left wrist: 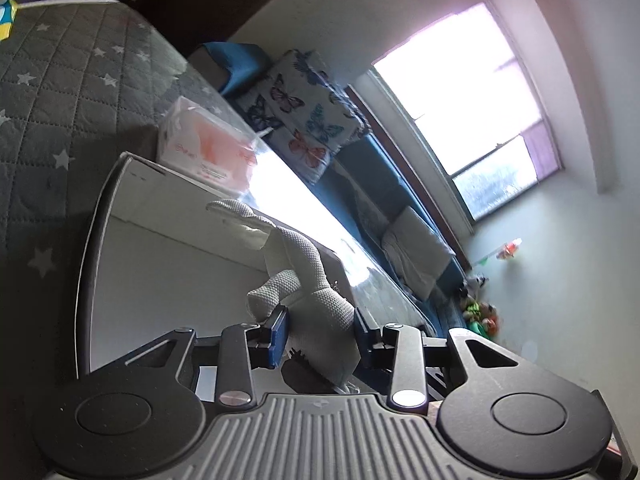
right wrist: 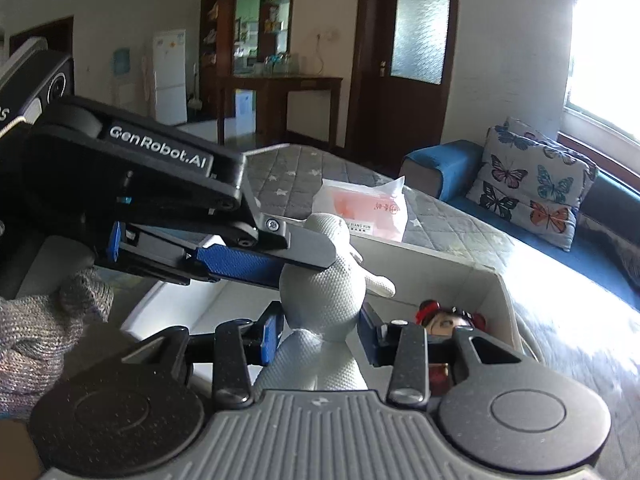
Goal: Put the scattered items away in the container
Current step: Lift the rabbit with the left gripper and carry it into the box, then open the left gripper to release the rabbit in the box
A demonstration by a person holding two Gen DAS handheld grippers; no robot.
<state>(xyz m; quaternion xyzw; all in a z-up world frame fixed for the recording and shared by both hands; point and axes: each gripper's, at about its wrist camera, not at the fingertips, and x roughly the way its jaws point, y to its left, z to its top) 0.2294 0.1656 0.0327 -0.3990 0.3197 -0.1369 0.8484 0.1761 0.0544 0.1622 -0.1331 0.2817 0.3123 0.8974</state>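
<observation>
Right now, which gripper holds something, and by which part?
The right gripper clamps the white stuffed toy around its body. The left gripper stands open around the toy, not pressing.

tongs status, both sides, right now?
Left tongs: open, pads flanking the white knitted plush toy without pressing it.
Right tongs: shut on the same plush toy, over the white box.

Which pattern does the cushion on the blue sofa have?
Colourful butterflies on a pale ground; the cushion shows best in the right wrist view.
</observation>
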